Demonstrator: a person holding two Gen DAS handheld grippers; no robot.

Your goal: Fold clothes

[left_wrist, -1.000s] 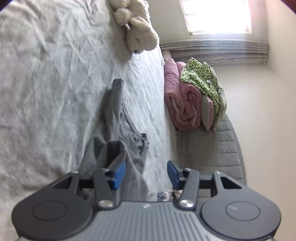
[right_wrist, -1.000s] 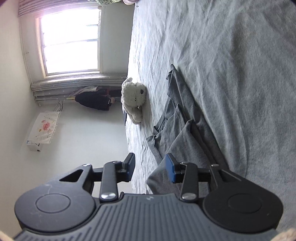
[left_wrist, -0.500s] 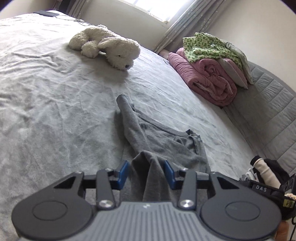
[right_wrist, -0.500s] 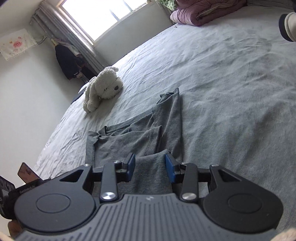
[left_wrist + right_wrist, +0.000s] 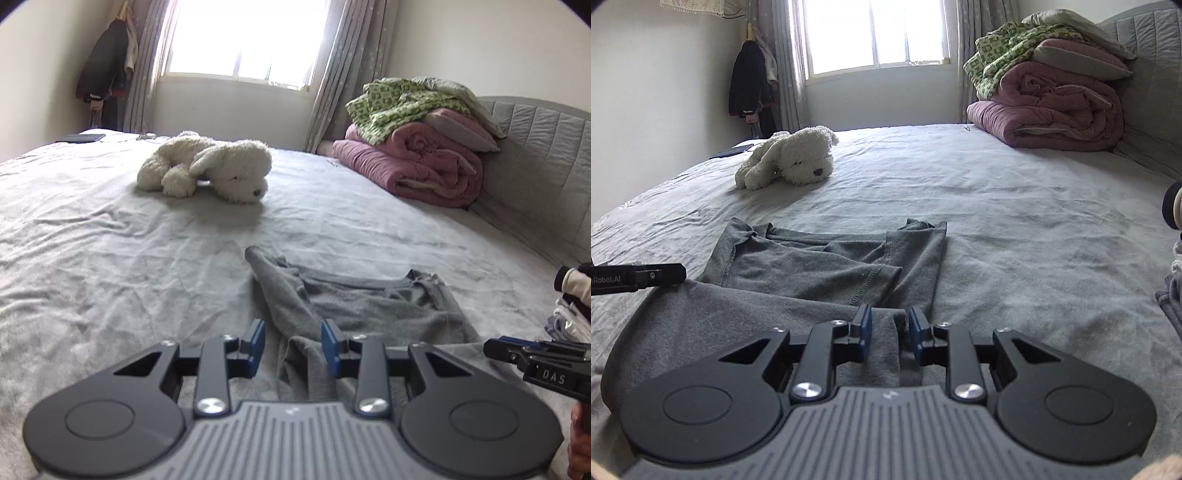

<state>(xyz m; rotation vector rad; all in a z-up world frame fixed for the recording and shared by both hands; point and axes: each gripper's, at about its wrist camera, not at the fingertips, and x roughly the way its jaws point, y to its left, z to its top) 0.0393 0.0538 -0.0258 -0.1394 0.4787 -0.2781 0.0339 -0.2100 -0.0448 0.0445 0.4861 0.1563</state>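
A grey T-shirt (image 5: 369,306) (image 5: 812,266) lies crumpled and partly folded on the grey bed sheet (image 5: 110,258), its near hem drawn toward me. My left gripper (image 5: 293,343) sits low over the shirt's left near edge. Its jaws are opening, and a ridge of cloth lies between them beside the right pad, clear of the left pad. My right gripper (image 5: 890,328) is at the right near edge. Its jaws are closing around an upright fold of the shirt, with a thin gap still showing at the right pad. Each view shows the other gripper at its side edge.
A white plush dog (image 5: 210,166) (image 5: 790,158) lies farther up the bed. A rolled pink quilt (image 5: 417,166) (image 5: 1052,107) with a green blanket on top rests against the padded headboard (image 5: 546,166). A pile of clothes (image 5: 572,295) sits at the right edge.
Both wrists have rolled from sideways to level and shifted across the bed. The shirt's near edge now rests on the sheet. The right jaws have narrowed around the fold; the left jaws narrowed, then widened slightly.
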